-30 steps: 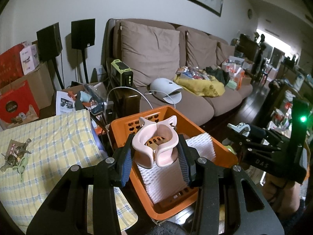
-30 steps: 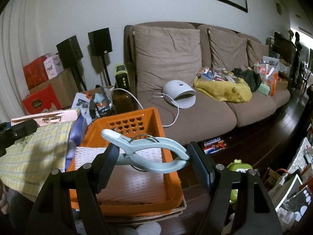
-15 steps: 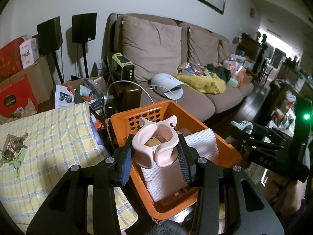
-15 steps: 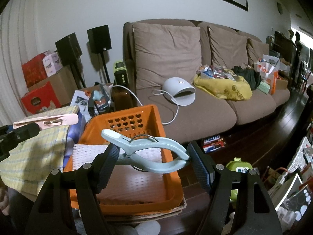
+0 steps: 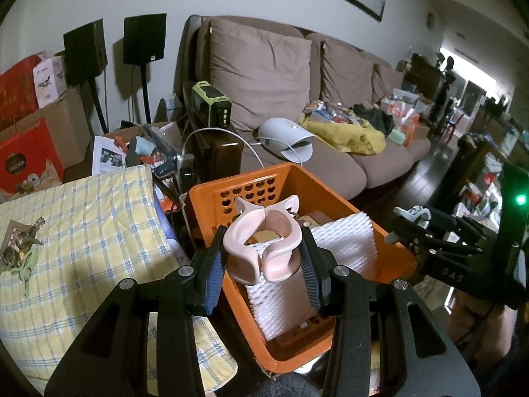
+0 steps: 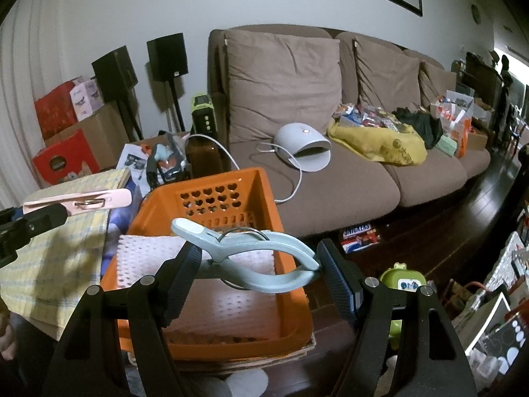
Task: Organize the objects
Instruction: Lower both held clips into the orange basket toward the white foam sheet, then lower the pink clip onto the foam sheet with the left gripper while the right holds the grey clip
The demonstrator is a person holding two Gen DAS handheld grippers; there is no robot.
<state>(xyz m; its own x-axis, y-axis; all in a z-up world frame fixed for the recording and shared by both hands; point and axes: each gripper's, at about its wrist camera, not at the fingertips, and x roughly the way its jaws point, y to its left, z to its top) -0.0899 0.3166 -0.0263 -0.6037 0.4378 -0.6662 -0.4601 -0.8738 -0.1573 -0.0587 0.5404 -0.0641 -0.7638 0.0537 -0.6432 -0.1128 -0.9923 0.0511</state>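
Clamping a pale pink plastic clothes peg (image 5: 263, 243) between blue ribbed pads, the left tongs (image 5: 261, 264) hold it above the near end of an orange plastic basket with heart-shaped holes (image 5: 231, 192). The peg's handle ends sit between the pads and its flared jaw tips point away from the camera, toward the basket's far wall. From the right wrist view this same pink peg (image 6: 82, 200) shows side-on at the left edge, left of the basket (image 6: 211, 188) and over the yellow checked cloth (image 6: 56, 258).

The right tongs (image 6: 259, 269) are closed on a pale blue-grey plastic clothes peg with a wire spring ring (image 6: 251, 254). It lies crosswise between the fingers, its jaw tip toward the left pad and its handle ends against the right pad, above the basket's near right part. In the left wrist view the right tongs (image 5: 408, 220) appear at the right, beyond the basket's right rim, with only the tip of the blue-grey peg (image 5: 413, 213) visible.

Inside the basket lies a white ridged foam sheet (image 5: 334, 251). Behind it stands a brown fabric sofa (image 6: 330, 99), and the yellow checked cloth (image 5: 82, 231) covers the surface to the basket's left.
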